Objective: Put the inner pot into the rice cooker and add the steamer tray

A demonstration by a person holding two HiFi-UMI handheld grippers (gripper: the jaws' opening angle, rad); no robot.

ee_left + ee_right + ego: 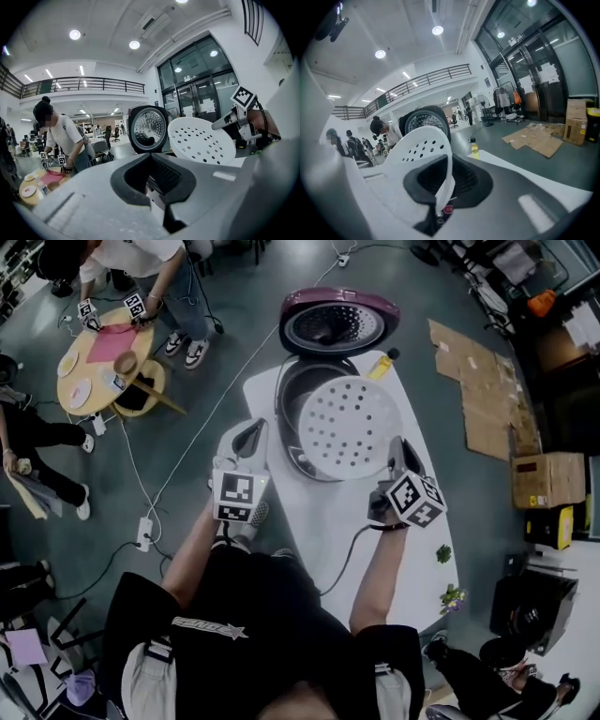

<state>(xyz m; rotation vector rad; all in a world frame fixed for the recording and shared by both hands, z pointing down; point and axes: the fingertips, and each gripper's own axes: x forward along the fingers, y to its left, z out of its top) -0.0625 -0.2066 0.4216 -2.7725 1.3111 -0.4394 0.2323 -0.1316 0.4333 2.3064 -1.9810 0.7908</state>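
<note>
While the steamer tray point(349, 427) is held just above the open rice cooker point(287, 432) in the middle of the head view, its right rim is clamped between the jaws of the right gripper point(396, 450). In the right gripper view the white, perforated tray point(419, 145) is seen on edge, and its rim is pressed between the two dark pads of the right gripper point(443, 180). The left gripper point(253, 435) is held to the left of the cooker, near the body but apart from it. Its jaws are brought together and nothing is seen between them. In the left gripper view the tray point(201, 140) is shown tilted, to the right of the raised lid point(149, 127). A grey rim at the upper left of the tray is probably the inner pot point(306, 383), already seated in the cooker body, but most of it is covered by the tray. The cooker is placed at the upper end of the white worktop point(328, 521), and a yellow bottle point(382, 364) stands just beside it at the upper right.
</note>
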